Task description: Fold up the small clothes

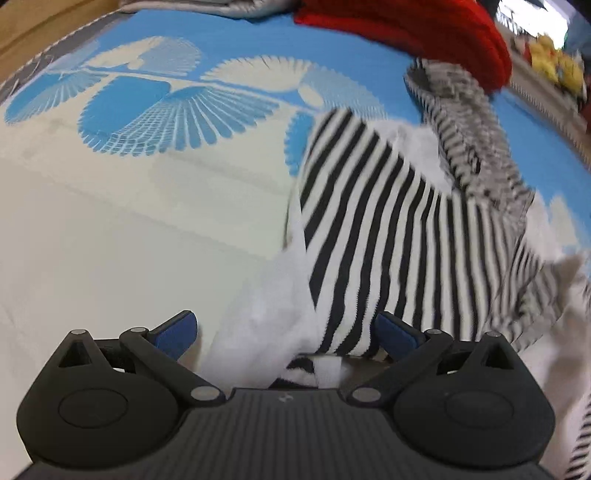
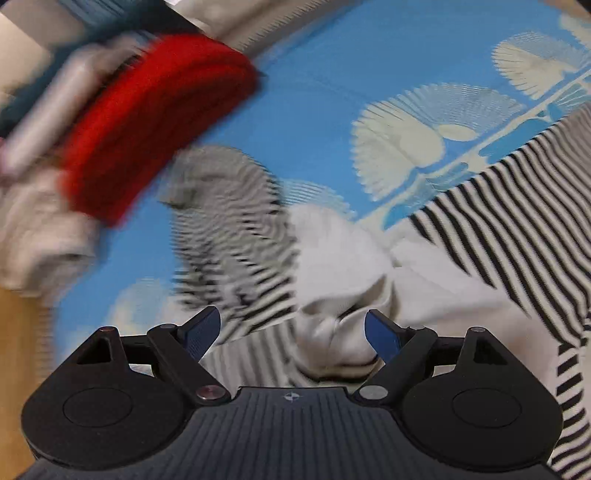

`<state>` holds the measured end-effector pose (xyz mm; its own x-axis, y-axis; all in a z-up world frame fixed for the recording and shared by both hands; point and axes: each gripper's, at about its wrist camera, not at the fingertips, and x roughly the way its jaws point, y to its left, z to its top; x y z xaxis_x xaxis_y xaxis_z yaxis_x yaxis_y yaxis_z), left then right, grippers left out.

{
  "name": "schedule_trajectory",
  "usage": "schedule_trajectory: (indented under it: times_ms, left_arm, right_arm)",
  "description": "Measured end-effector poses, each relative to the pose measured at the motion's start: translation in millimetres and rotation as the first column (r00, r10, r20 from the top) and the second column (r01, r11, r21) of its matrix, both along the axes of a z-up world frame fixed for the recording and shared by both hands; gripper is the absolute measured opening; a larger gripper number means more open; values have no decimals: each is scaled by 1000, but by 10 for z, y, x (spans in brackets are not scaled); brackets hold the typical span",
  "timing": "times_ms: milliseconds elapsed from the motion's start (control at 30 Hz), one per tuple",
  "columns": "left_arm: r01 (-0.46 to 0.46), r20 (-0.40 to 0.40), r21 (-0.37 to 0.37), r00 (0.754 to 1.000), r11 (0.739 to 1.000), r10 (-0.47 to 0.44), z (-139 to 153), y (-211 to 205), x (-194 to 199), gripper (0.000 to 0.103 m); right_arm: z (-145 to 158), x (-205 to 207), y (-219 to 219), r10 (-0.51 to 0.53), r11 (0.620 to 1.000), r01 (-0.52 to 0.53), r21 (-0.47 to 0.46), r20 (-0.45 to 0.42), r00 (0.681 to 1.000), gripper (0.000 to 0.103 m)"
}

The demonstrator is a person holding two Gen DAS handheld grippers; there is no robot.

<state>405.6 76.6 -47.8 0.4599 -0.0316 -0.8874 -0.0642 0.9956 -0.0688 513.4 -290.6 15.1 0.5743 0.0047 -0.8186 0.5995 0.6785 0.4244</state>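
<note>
A black-and-white striped garment (image 1: 373, 236) is seen spread, rumpled, across a blue bedsheet printed with pale fan shapes (image 1: 177, 110), its white lining turned out in places. The left gripper (image 1: 286, 332) is held low over the near edge of the cloth, its blue-padded fingers (image 1: 175, 330) set wide apart; fabric is bunched between them, but no pad is pressed against it. In the right wrist view the right gripper (image 2: 291, 332) is likewise shown with jaws standing wide, a fold of white lining (image 2: 340, 280) lying between the fingers and just beside the right-hand pad (contact there cannot be judged through the blur). A folded red knit (image 2: 147, 129) is seen at the far edge of the sheet, close to the striped sleeve (image 2: 229, 206), with grey clothing (image 1: 192, 7) lying beyond it. Yellow objects (image 1: 554, 62), too blurred to be named, are glimpsed in the background.
</note>
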Motion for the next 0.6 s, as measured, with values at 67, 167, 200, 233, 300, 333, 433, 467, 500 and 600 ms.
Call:
schedule_trajectory:
  times_ms: [67,167,200,233,300,333,433,467,500,600]
  left_arm:
    - [28,-3,61,1000,998,-28,-50,-43,-5,103]
    - [22,9,101,1000,995,-23,-59,7,-23,103]
    - [10,20,105,1000,994,-12,-45,47,-28,102]
    - [-8,31,109,1000,994,4,-30,86,-30,101]
    - [-35,34,106,999,994,32,-31,177,-18,98]
    - [-46,25,96,999,994,44,-51,219,-6,98]
    - [-64,0,85,998,994,64,-79,275,21,98]
    - [-68,-2,89,998,994,69,-83,283,22,98]
    - [-73,-1,94,997,993,73,-77,287,25,98]
    - [-90,3,110,996,990,90,-59,284,25,98]
  right_arm:
    - [-159,231,100,-46,994,33,-100,-122,991,86]
    - [-449,277,118,-97,974,36,-226,-263,960,69]
    - [-513,212,87,-91,977,36,-210,-260,961,30]
    - [-530,145,63,-69,986,30,-163,-240,968,12]
    - [-434,51,70,-3,993,-21,-118,-199,980,11]
    - [-311,22,113,42,990,-61,-128,-150,988,11]
    - [161,-128,216,218,970,-208,-126,68,974,11]
    - [311,-217,223,276,957,-256,-134,159,948,11]
    - [440,-341,229,337,938,-303,-165,246,909,11]
    - [437,-728,101,419,896,-315,-314,358,835,17]
